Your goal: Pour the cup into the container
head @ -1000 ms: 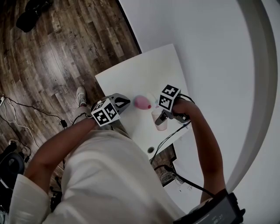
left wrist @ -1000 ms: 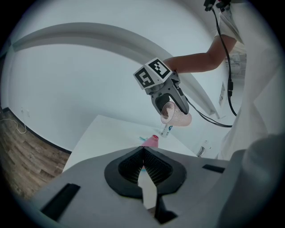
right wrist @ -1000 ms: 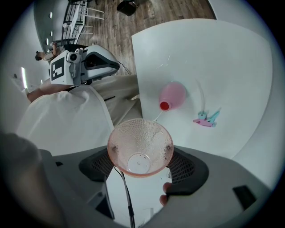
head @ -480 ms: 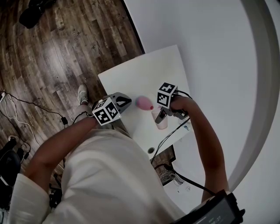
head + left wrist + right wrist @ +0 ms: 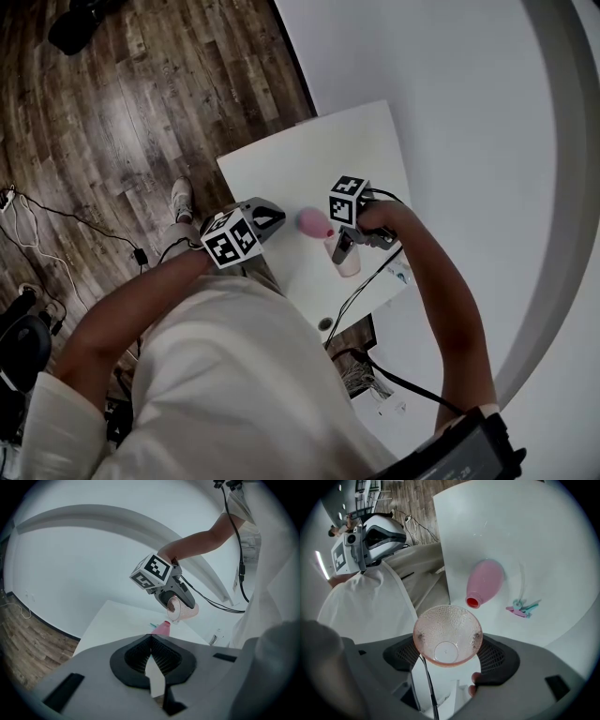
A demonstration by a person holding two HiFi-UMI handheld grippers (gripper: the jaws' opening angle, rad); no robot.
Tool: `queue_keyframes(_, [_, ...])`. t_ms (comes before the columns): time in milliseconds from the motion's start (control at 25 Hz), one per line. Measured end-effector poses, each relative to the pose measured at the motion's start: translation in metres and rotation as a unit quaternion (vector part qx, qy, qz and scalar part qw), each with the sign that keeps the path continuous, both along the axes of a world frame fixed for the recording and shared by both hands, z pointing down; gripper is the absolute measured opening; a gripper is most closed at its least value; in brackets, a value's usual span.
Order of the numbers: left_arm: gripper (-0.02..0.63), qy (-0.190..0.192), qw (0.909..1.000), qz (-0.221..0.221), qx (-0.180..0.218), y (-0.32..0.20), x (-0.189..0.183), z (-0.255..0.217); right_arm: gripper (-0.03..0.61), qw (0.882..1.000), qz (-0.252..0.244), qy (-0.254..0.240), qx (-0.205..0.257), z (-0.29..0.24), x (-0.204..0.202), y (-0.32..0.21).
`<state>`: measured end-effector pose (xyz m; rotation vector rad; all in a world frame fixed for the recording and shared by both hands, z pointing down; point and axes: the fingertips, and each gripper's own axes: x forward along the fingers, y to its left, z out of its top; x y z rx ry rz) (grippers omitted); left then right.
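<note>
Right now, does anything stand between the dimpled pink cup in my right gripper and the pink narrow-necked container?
Nothing visible: only bare white table shows between dimpled pink cup and pink narrow-necked container; the pastel clips lie aside.

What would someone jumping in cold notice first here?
The right gripper grips a pink dimpled cup, tipped on its side just above the red mouth of a pink bottle that stands on the white table. The left gripper is shut and empty, held back at the table's near edge. A few small coloured clips lie beside the bottle.
</note>
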<state>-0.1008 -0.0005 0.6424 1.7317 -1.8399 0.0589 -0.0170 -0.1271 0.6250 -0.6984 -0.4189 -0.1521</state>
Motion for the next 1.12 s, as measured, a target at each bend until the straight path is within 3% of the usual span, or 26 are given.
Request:
queue_keyframes(480, [0.012,-0.004,0.9997,0.019,-0.014,-0.004,0.000,-0.008,0.370,1.000,0.021,0.006,0.001,0.012,-0.020,0.001])
queue_keyframes(880, [0.012,-0.025,0.9984,0.031,-0.039,-0.005,0.028,-0.019,0.370,0.993,0.094,-0.058,-0.035,0.020,-0.016,0.004])
queue_keyframes(1120, [0.012,-0.033,0.9981,0.025,-0.046,-0.001,0.009,-0.038,0.370,0.981,0.145,-0.112,-0.070,0.003,-0.037,0.018])
